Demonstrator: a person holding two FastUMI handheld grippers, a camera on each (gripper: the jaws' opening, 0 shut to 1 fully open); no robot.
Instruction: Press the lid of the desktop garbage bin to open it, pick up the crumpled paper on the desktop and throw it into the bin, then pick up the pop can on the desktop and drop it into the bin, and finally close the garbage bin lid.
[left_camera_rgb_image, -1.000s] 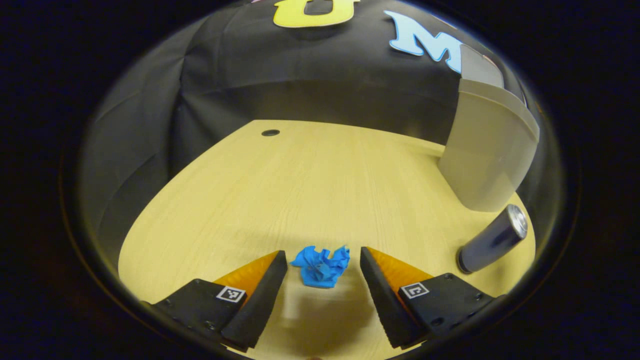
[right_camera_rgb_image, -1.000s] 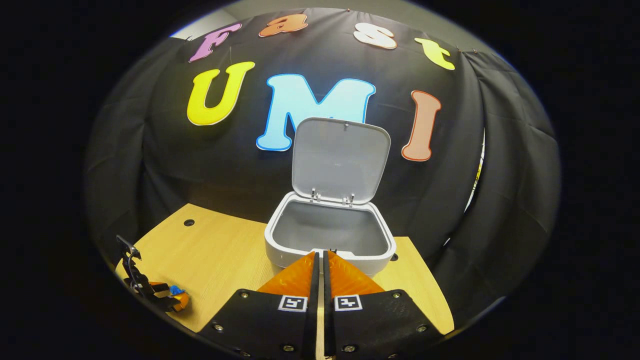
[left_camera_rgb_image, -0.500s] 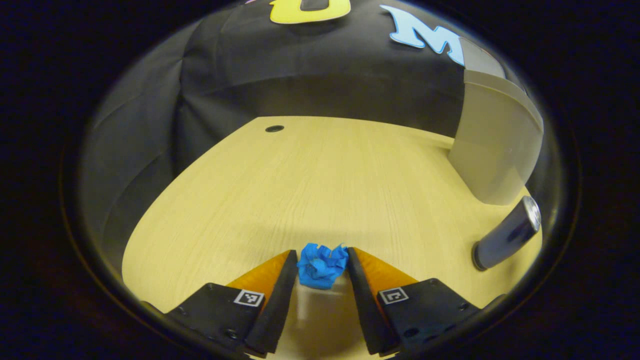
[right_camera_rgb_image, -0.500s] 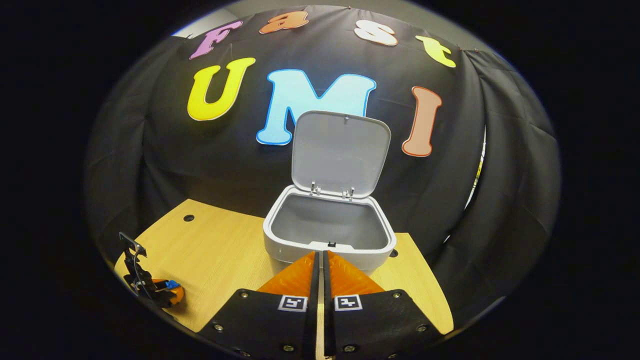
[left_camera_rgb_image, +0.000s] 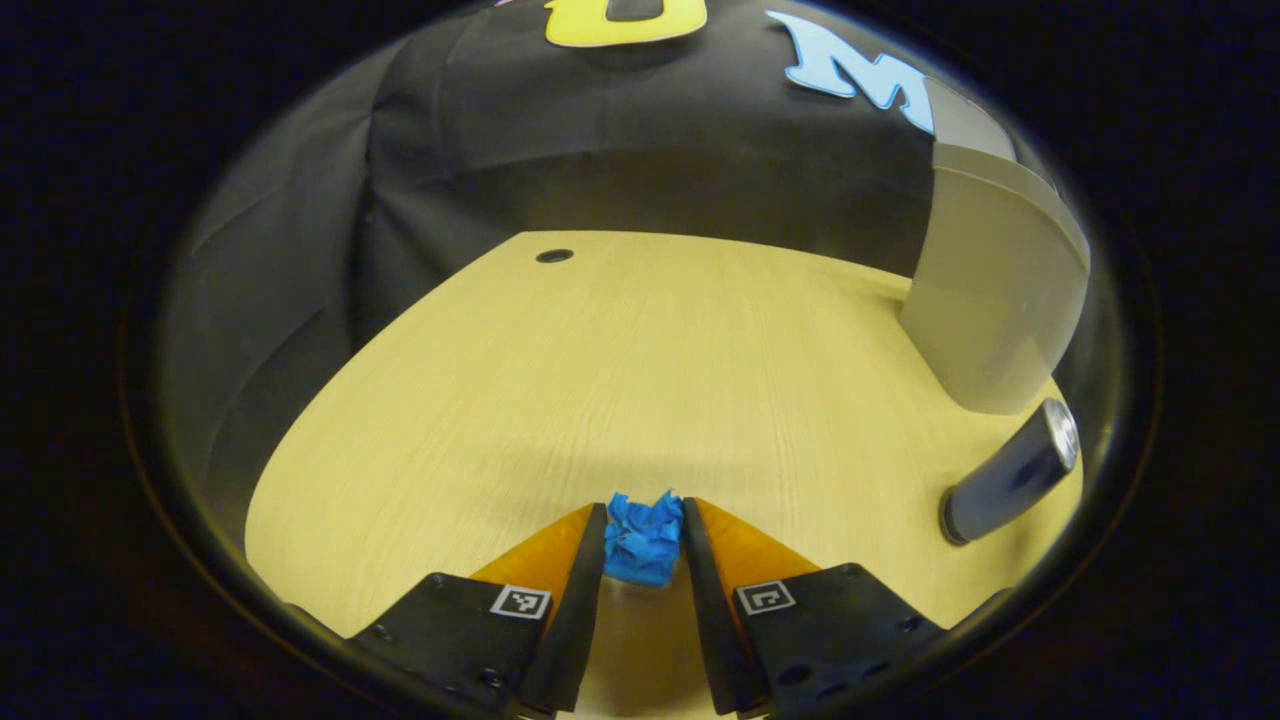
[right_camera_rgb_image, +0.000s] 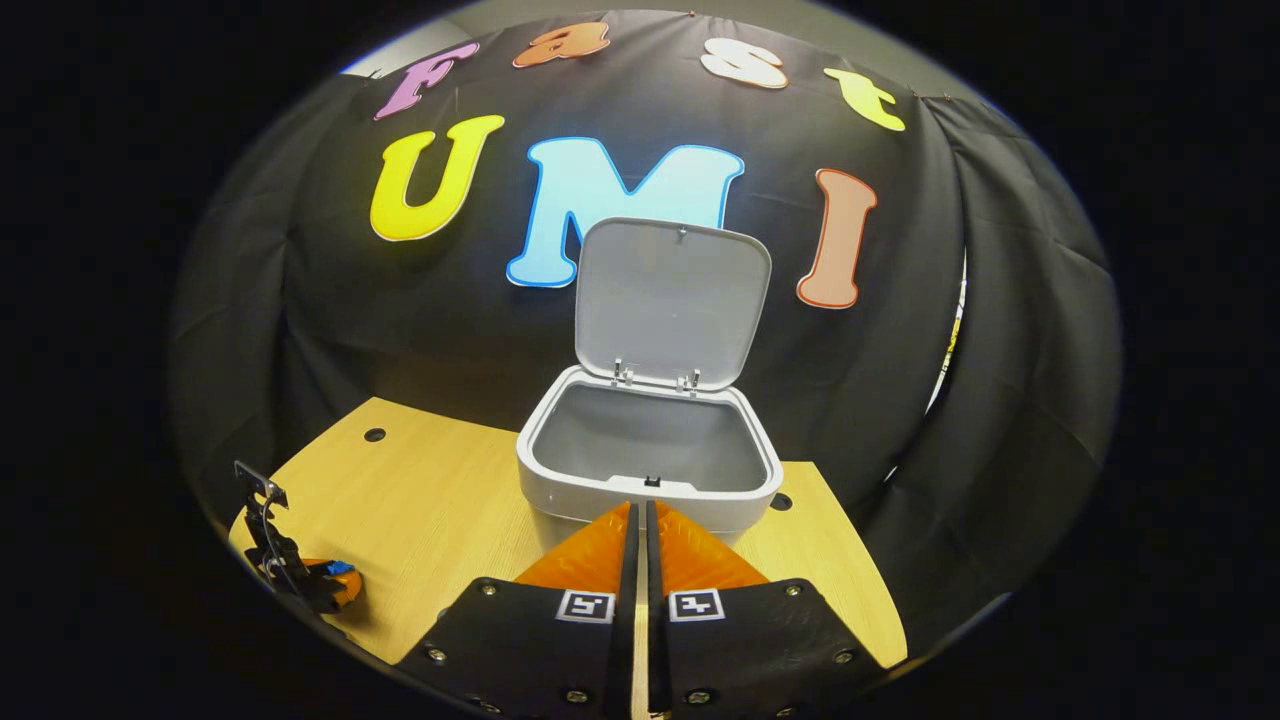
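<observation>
Left gripper (left_camera_rgb_image: 643, 520) pinches the crumpled paper (left_camera_rgb_image: 643, 538), a blue wad pressed between both fingers low over the desk (left_camera_rgb_image: 620, 360) near its front edge; in the right gripper view the same tool appears small at the desk's left front corner (right_camera_rgb_image: 300, 580) with a speck of blue at its tip. Each finger carries a small square black-and-white marker, a coded pattern with no readable words. The pop can (left_camera_rgb_image: 1010, 472), dark with a silver end, lies on its side toward the desk's right edge, just in front of the garbage bin (left_camera_rgb_image: 990, 300), apart from the paper; any print on it is too blurred to read. Right gripper (right_camera_rgb_image: 640, 515) has its fingers pressed together with nothing between them, tips pointing at the front wall of the bin (right_camera_rgb_image: 648, 480), and it bears two of the same square markers. The bin is pale grey and stands near the desk's back edge, its lid (right_camera_rgb_image: 670, 300) swung up on two hinges at the rear and standing almost upright, its inside looking bare. A small round hole (left_camera_rgb_image: 553, 256) sits in the desk near the back left corner.
</observation>
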